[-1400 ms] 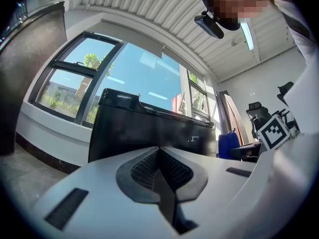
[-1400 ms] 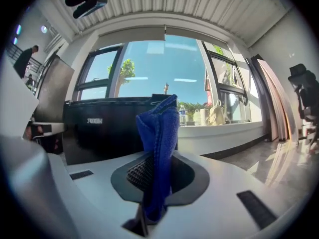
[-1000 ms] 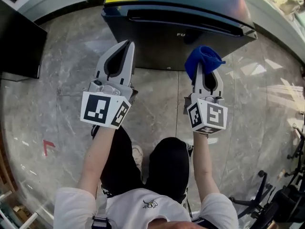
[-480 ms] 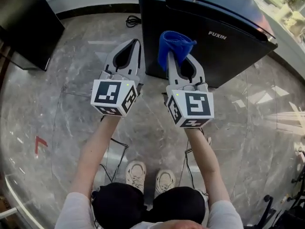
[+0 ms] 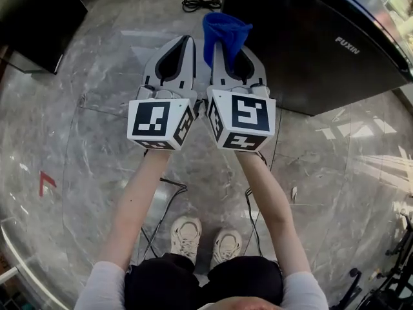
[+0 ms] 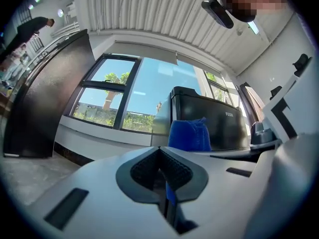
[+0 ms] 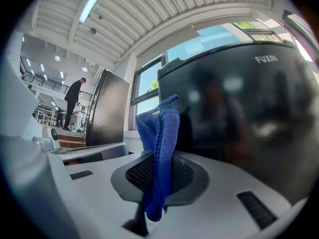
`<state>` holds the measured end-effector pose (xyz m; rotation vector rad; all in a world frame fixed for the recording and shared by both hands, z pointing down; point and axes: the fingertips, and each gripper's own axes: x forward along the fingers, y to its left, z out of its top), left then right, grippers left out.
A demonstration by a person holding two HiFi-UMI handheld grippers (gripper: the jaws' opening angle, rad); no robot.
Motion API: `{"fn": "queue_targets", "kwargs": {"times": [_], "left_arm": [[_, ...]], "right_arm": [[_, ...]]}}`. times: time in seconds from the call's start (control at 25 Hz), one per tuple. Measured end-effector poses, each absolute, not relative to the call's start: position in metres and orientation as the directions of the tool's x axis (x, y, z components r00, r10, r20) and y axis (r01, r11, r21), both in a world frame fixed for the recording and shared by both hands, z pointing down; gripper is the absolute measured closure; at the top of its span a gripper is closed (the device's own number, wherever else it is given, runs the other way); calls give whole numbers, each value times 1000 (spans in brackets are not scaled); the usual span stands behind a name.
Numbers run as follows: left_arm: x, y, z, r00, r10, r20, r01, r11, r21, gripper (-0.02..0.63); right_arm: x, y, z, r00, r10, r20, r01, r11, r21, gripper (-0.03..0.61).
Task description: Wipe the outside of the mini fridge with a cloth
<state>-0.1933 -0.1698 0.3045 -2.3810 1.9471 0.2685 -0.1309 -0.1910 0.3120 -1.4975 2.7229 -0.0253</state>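
So the right gripper (image 5: pixel 227 51) has its jaws pinching the blue cloth (image 5: pixel 226 26), which sticks up out of the tips, just beside the black mini fridge (image 5: pixel 310 57). The left gripper (image 5: pixel 183 41) sits right alongside, jaws pressed together on nothing, both over the marble floor (image 5: pixel 97 141).

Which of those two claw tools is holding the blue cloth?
The right gripper: the cloth is pinched between its jaws. The left gripper is shut on nothing.
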Motion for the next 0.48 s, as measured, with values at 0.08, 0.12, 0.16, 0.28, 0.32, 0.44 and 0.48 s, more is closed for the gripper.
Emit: {"fn": "queue_targets", "kwargs": {"times": [0.08, 0.12, 0.16, 0.28, 0.32, 0.44, 0.48], "left_arm": [[-198, -172, 313, 184, -970, -159, -977, -198, 77, 611], [-200, -173, 318, 183, -971, -152, -977, -196, 78, 611], [-202, -173, 322, 182, -973, -145, -978, -195, 79, 611], [-203, -173, 333, 181, -975, -127, -977, -193, 87, 611], [-202, -173, 335, 183, -975, -123, -977, -194, 89, 611], [-195, -172, 337, 193, -974, -120, -975, -205, 90, 611], [-192, -171, 336, 198, -973, -122, -974, -210, 89, 611]], "right_arm": [[-136, -195, 313, -524, -851, -39, -851, 525, -22, 517], [-138, -195, 314, -521, -852, -47, -853, 522, -9, 517], [-139, -195, 314, -519, -853, -53, -854, 520, 3, 517], [-135, -192, 315, -511, -858, -59, -860, 511, 16, 517], [-131, -192, 316, -506, -861, -58, -863, 506, 15, 517], [-115, -190, 316, -482, -874, -55, -876, 483, 7, 517], [-108, -189, 315, -473, -880, -55, -881, 473, 1, 517]]}}
